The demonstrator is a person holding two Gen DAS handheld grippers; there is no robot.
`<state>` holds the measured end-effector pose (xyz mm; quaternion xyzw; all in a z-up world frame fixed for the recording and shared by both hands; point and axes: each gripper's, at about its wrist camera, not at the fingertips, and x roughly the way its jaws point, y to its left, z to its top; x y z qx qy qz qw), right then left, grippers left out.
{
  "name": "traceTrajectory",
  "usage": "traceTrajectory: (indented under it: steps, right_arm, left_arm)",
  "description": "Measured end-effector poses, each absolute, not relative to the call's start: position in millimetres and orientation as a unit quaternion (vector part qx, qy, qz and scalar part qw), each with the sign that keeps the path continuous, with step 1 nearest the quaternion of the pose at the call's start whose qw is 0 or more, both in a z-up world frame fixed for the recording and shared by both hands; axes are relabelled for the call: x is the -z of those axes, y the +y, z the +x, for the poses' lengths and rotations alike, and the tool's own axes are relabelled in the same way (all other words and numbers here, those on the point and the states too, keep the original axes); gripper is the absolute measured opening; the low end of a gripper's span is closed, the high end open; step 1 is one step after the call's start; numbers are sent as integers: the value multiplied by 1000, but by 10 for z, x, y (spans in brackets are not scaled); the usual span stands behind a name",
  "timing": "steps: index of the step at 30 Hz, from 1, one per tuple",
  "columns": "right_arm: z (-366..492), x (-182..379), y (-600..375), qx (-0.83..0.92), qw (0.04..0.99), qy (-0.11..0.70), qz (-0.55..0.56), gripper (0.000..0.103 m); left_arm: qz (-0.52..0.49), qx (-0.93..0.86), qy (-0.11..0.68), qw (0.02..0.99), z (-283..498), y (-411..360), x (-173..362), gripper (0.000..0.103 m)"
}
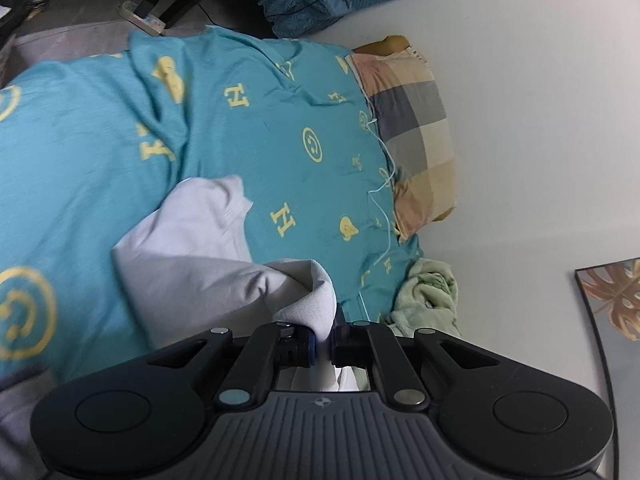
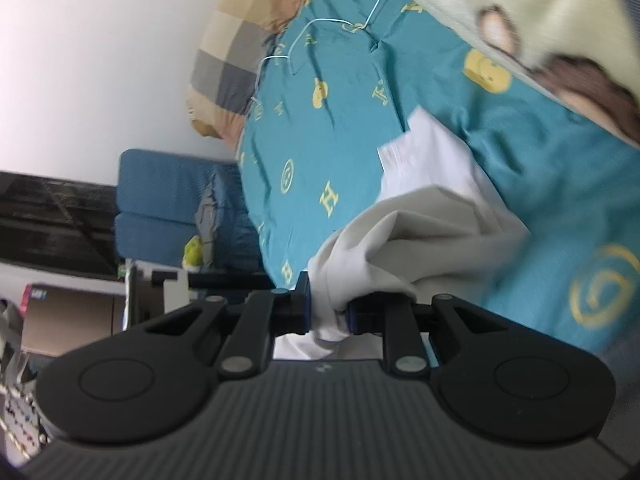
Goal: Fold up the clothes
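A white garment [image 1: 200, 256] lies partly lifted on a teal bedspread [image 1: 280, 128] with yellow prints. My left gripper [image 1: 323, 342] is shut on a bunched edge of it, and the cloth drapes away to the left. In the right wrist view the same white garment [image 2: 424, 216] hangs from my right gripper [image 2: 329, 314], which is shut on another bunched edge of it. Its far part [image 2: 420, 148] rests flat on the teal bedspread [image 2: 340, 100]. How the rest of the garment lies is hidden behind the grippers.
A checked pillow [image 1: 416, 132] lies at the bed's head by the white wall, and it also shows in the right wrist view [image 2: 240, 52]. A green cloth [image 1: 428, 296] is bunched near it. A green printed blanket [image 2: 540, 12] covers the bed's far side. A blue chair [image 2: 168, 208] stands beside the bed.
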<state>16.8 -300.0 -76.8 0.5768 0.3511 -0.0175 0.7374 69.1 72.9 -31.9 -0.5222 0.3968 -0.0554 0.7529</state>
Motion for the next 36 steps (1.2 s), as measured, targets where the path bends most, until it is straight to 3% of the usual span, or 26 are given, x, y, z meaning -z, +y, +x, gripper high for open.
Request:
traceTrajectory:
  steps: [9, 14, 19, 21, 23, 25, 27, 28, 32, 36]
  right_arm:
    - [1377, 1485, -3247, 37, 705, 413, 575, 21]
    - [1654, 1827, -3283, 23, 711, 437, 551, 21]
    - [1658, 1886, -3282, -5, 728, 432, 532, 22]
    - [1638, 1841, -3263, -16, 741, 427, 519, 25]
    - [1609, 1758, -3226, -37, 759, 416, 500, 34]
    - [1577, 1661, -3171, -65, 783, 401, 471, 55]
    - [1547, 1539, -3070, -90, 816, 382, 426, 70]
    - [1524, 1490, -3029, -102, 827, 371, 409, 76]
    - [1478, 1349, -2937, -114, 872, 335, 339, 75]
    - [1525, 1302, -2869, -88, 909, 330, 240, 75]
  left_arm:
    - [-490, 29, 449, 746, 1937, 519, 1122, 7]
    - [-457, 20, 470, 755, 2177, 473, 1489, 7]
    - [-429, 33, 464, 774, 2219, 432, 1498, 7]
    - [-406, 49, 463, 786, 2212, 417, 1449, 17]
    - [-370, 71, 454, 807, 2184, 391, 1382, 24]
    - [-351, 87, 447, 818, 2131, 367, 1341, 34]
    - [-331, 98, 434, 832, 2065, 349, 1276, 48]
    - [-309, 103, 425, 844, 2028, 320, 1218, 49]
    - [-193, 120, 386, 894, 1919, 127, 992, 64]
    - [-120, 132, 377, 909, 1957, -42, 967, 66]
